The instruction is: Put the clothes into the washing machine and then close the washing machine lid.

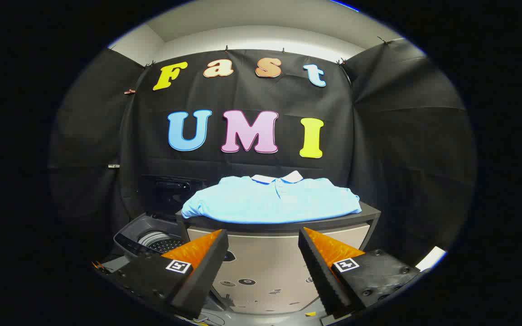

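Note:
A light blue polo shirt (272, 199) with a white collar lies folded on top of a dark-topped stand (369, 210), beyond my fingers. To the left and lower sits the washing machine (152, 237), its lid (170, 192) raised and the drum (159, 240) showing. My gripper (263, 235) is open, held below the stand's front edge, with nothing between its fingers.
The stand's pale front panel (265, 267) faces me just ahead of the fingers. Black cloth walls close the booth behind and on both sides. A white object (431, 258) lies low at the right. Cables lie on the floor beneath the fingers.

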Demonstrator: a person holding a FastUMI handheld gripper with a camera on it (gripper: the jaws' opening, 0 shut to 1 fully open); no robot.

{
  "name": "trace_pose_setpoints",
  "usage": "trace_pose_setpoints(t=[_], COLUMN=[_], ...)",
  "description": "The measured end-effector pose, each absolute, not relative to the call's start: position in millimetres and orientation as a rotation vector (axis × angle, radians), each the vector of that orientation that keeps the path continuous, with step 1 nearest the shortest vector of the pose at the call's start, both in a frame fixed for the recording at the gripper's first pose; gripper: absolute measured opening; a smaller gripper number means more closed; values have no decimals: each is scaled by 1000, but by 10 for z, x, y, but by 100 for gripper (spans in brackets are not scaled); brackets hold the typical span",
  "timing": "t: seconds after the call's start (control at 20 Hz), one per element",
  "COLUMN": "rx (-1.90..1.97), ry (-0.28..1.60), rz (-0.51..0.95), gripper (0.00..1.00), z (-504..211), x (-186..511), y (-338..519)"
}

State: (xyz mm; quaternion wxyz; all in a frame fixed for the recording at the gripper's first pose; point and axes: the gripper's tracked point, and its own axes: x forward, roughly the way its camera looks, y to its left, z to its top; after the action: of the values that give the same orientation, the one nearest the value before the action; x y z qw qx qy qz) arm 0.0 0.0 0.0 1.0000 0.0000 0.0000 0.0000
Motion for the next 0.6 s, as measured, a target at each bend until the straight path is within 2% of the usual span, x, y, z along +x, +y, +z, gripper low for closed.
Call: trace_pose_setpoints(t=[0.6], rx=[-12], ry=[-2], rz=[0], gripper=[98], z=[-6], x=[-6], y=[-15])
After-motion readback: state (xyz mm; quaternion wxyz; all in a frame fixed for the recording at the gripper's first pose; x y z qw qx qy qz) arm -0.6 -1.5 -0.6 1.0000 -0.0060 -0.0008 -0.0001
